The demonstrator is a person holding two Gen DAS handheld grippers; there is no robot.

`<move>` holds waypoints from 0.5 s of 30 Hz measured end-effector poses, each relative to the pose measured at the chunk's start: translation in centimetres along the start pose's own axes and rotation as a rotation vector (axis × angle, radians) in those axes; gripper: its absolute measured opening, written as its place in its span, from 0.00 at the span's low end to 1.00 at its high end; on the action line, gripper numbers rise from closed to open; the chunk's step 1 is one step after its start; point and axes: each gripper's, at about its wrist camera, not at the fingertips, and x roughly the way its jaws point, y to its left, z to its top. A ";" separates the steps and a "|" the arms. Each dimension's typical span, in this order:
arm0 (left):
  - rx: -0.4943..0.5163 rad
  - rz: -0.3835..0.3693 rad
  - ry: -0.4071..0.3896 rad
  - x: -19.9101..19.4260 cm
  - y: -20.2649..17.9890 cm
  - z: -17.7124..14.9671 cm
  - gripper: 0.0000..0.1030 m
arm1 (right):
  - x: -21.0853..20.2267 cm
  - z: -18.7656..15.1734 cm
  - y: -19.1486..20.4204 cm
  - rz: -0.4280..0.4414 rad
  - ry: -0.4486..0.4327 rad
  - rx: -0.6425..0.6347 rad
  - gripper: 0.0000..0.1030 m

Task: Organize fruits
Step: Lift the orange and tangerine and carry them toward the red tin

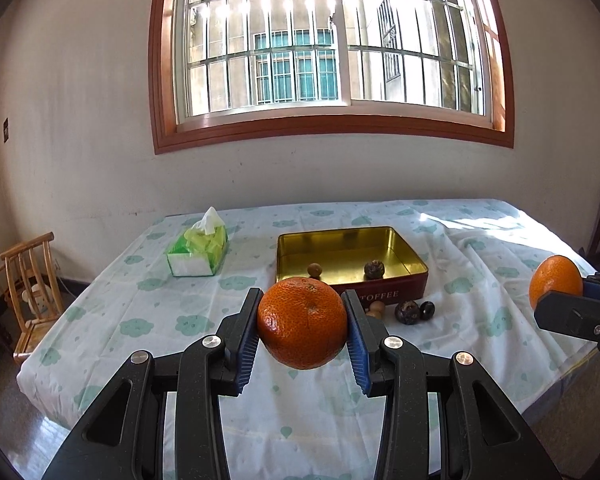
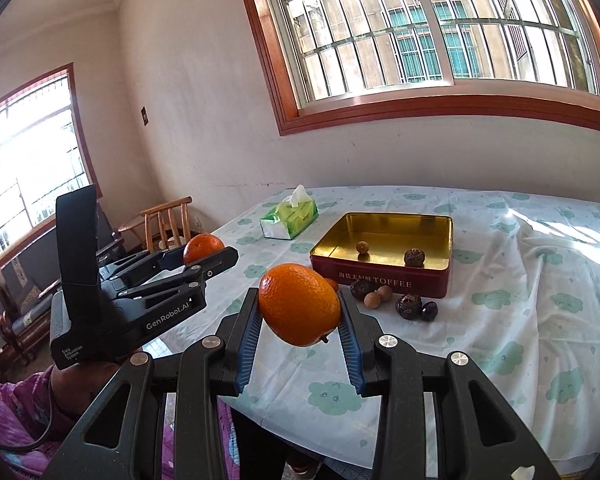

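Two glossy, dimpled oranges: left gripper (image 1: 303, 322) fingers clamp one (image 1: 302, 322), right gripper (image 2: 300, 312) fingers another (image 2: 299, 304).

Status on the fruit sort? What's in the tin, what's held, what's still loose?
Done: two small fruits, one tan and one dark, sit in the toffee tin. In hand: the left claw and the right claw each grip an orange, held above the table. Left: a cluster of small fruits lies on the cloth in front of the tin.
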 end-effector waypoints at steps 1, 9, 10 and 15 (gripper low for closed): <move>-0.001 0.001 -0.001 0.1 0.1 0.2 0.39 | 0.1 0.2 0.0 0.001 -0.001 0.000 0.34; -0.001 0.017 -0.005 0.9 0.6 1.3 0.39 | 0.9 1.3 -0.3 0.009 -0.015 0.001 0.34; -0.001 0.018 -0.004 1.1 0.6 1.4 0.39 | 1.0 1.5 -0.5 0.008 -0.016 0.003 0.34; 0.000 0.021 -0.004 1.9 0.7 2.1 0.39 | 1.5 2.5 -1.1 0.005 -0.025 0.011 0.34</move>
